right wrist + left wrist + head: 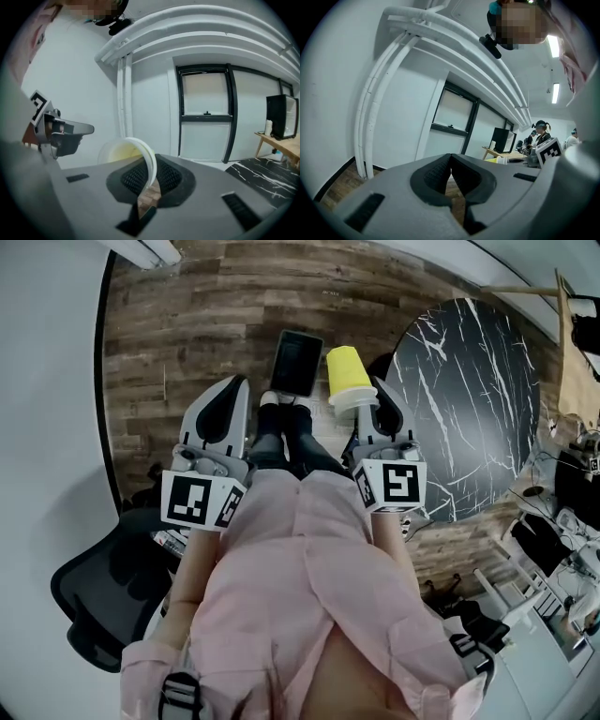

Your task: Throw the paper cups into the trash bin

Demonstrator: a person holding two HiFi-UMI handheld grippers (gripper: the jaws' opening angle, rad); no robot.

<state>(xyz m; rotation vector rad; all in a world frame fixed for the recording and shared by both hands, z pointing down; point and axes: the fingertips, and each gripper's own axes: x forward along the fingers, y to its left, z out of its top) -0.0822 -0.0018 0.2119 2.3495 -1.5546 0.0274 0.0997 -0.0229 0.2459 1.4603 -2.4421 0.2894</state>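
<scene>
**A:** Yellow paper cup [344, 371], where is it right now?

**B:** In my right claw [148, 180]. The jaws are pinched on the cup's wall at the white rim, one pad inside the mouth and one outside. That carries it sideways above the wood floor [178, 334] without crushing the body.

**A:** And the trash bin?

**B:** I take the dark rectangular box [297, 363] by the person's feet for it. The cup hangs just beside it, to its right, not over the opening, so I judge the drop isn't due yet.

**A:** Left side?

**B:** My left claw [451, 172] is closed with nothing between the pads, held level with the other and out of the way. The black marble table [469, 381] is off to the right, and I can't see other cups.
</scene>
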